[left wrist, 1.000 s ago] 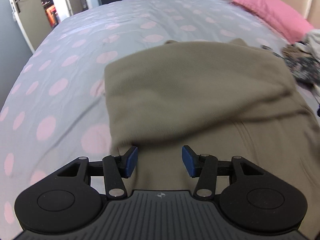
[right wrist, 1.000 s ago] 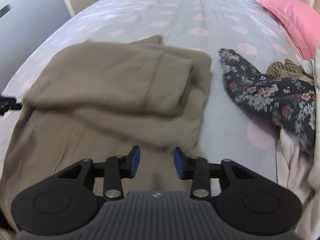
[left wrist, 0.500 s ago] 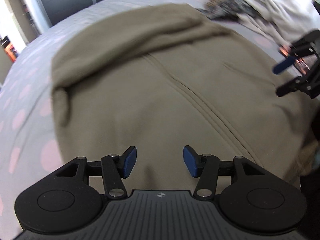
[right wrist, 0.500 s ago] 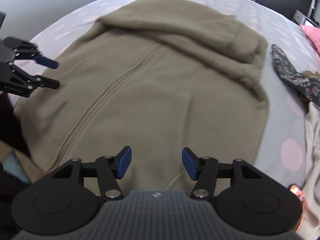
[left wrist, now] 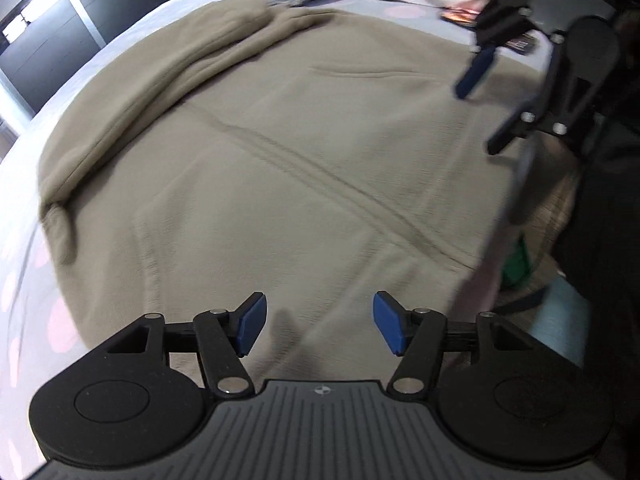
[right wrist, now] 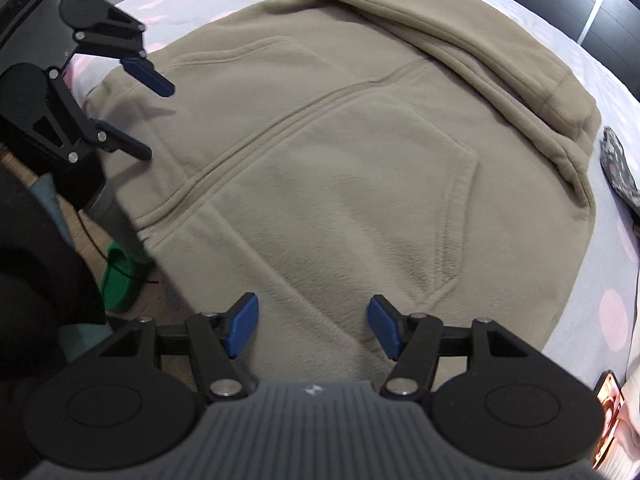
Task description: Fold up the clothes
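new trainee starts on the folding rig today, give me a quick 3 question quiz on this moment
1. True or false: the left gripper is shut on the hem of the khaki fleece jacket.
2. What lies folded across the far part of the jacket? A) a pink pillow B) its own sleeve C) a white towel
3. Fill in: the jacket's front seam runs between two ____.

Key
1. False: both the left and the right gripper hover open over the jacket, holding nothing.
2. B
3. pockets
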Tool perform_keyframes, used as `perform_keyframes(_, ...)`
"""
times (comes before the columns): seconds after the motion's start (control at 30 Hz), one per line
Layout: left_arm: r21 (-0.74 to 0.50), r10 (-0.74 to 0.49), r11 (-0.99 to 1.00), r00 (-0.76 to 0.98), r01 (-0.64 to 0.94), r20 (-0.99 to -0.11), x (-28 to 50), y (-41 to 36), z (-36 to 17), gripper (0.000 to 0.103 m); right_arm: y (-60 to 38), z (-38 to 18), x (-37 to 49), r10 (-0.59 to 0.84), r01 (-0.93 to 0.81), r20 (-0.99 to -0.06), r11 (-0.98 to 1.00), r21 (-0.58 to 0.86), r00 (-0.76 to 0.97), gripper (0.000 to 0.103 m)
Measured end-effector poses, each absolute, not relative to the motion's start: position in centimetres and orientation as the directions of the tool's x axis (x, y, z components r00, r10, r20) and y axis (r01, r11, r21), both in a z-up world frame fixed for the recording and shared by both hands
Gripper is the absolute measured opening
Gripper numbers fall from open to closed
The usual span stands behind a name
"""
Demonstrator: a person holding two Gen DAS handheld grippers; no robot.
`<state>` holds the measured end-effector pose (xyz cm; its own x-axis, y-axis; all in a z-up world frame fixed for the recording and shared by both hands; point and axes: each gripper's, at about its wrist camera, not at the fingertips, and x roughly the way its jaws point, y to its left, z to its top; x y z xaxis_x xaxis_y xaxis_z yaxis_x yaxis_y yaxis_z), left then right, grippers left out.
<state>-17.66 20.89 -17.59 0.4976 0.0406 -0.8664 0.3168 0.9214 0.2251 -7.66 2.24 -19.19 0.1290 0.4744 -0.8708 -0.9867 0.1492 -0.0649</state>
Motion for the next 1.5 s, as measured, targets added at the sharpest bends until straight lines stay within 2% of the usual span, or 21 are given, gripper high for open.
perform_keyframes(0.1, 0.252, 0.04, 0.889, 0.485, 0.382, -0.874, -18.6, 19.7, -18.2, 0.06, 2.1, -19.5, -8.7, 0.477, -0.992, -0.87, 0.092, -0.088, 0.121, 0.077)
perform_keyframes(0.47, 0.5, 0.258, 0.677, 0.462, 0.54, -0.848, -20.8, 16.0, -22.5, 0.065, 2.5, -22.0, -12.4, 0.406, -0.951, -0.885, -0.104, -0.293, 0.228, 0.083)
perform_keyframes(0.6, 0.533, 0.315, 0.636, 0.443, 0.558, -0.839, -21.6, 15.9, -23.6, 0.073, 2.6, -22.9, -13.0, 0.394, -0.921, -0.877, -0.155, -0.358, 0.275, 0.083)
perform_keyframes(0.7, 0.528, 0.32, 0.657, 0.435, 0.539, -0.842, -21.6, 16.4, -23.5, 0.074, 2.3, -23.0, -12.9, 0.399, -0.91, -0.866, -0.151, -0.386, 0.301, 0.073)
perform_keyframes(0.73, 0.519, 0.312, 0.673, 0.434, 0.526, -0.845, -21.6, 16.6, -23.3, 0.073, 2.2, -22.9, -12.8, 0.404, -0.91, -0.862, -0.141, -0.391, 0.307, 0.063)
perform_keyframes(0.77, 0.512, 0.304, 0.691, 0.437, 0.51, -0.846, -21.6, 16.9, -23.0, 0.068, 2.2, -22.8, -12.6, 0.407, -0.913, -0.86, -0.128, -0.388, 0.308, 0.06)
perform_keyframes(0.8, 0.509, 0.298, 0.711, 0.448, 0.485, -0.843, -21.5, 17.1, -22.5, 0.058, 2.2, -22.6, -12.4, 0.409, -0.917, -0.859, -0.114, -0.382, 0.307, 0.059)
perform_keyframes(0.9, 0.487, 0.285, 0.759, 0.452, 0.433, -0.845, -21.3, 17.9, -21.7, 0.056, 2.3, -22.7, -12.5, 0.409, -0.912, -0.856, -0.118, -0.394, 0.316, 0.059)
perform_keyframes(0.97, 0.476, 0.281, 0.779, 0.452, 0.409, -0.847, -21.4, 18.2, -21.4, 0.057, 2.3, -23.2, -13.2, 0.403, -0.889, -0.851, -0.163, -0.428, 0.336, 0.064)
perform_keyframes(1.03, 0.503, 0.297, 0.758, 0.466, 0.416, -0.833, -21.7, 17.9, -21.5, 0.056, 2.3, -23.4, -13.4, 0.399, -0.879, -0.848, -0.174, -0.445, 0.35, 0.064)
perform_keyframes(1.17, 0.499, 0.296, 0.776, 0.476, 0.386, -0.828, -21.9, 18.4, -20.9, 0.05, 2.4, -23.7, -13.7, 0.391, -0.863, -0.84, -0.183, -0.472, 0.377, 0.064)
perform_keyframes(1.23, 0.487, 0.286, 0.792, 0.481, 0.368, -0.829, -21.8, 18.9, -20.4, 0.044, 2.4, -23.8, -13.8, 0.387, -0.854, -0.836, -0.187, -0.485, 0.39, 0.053)
perform_keyframes(1.3, 0.483, 0.278, 0.8, 0.493, 0.357, -0.825, -21.7, 19.1, -20.0, 0.035, 2.5, -23.6, -13.8, 0.399, -0.849, -0.826, -0.183, -0.497, 0.398, 0.042)
perform_keyframes(1.4, 0.482, 0.269, 0.812, 0.524, 0.328, -0.808, -21.0, 19.5, -19.3, 0.028, 2.6, -22.7, -13.6, 0.426, -0.858, -0.813, -0.144, -0.493, 0.396, 0.026)
perform_keyframes(1.5, 0.462, 0.254, 0.843, 0.554, 0.276, -0.793, -20.5, 20.0, -18.1, 0.024, 2.4, -21.6, -13.2, 0.462, -0.865, -0.791, -0.094, -0.494, 0.401, 0.021)
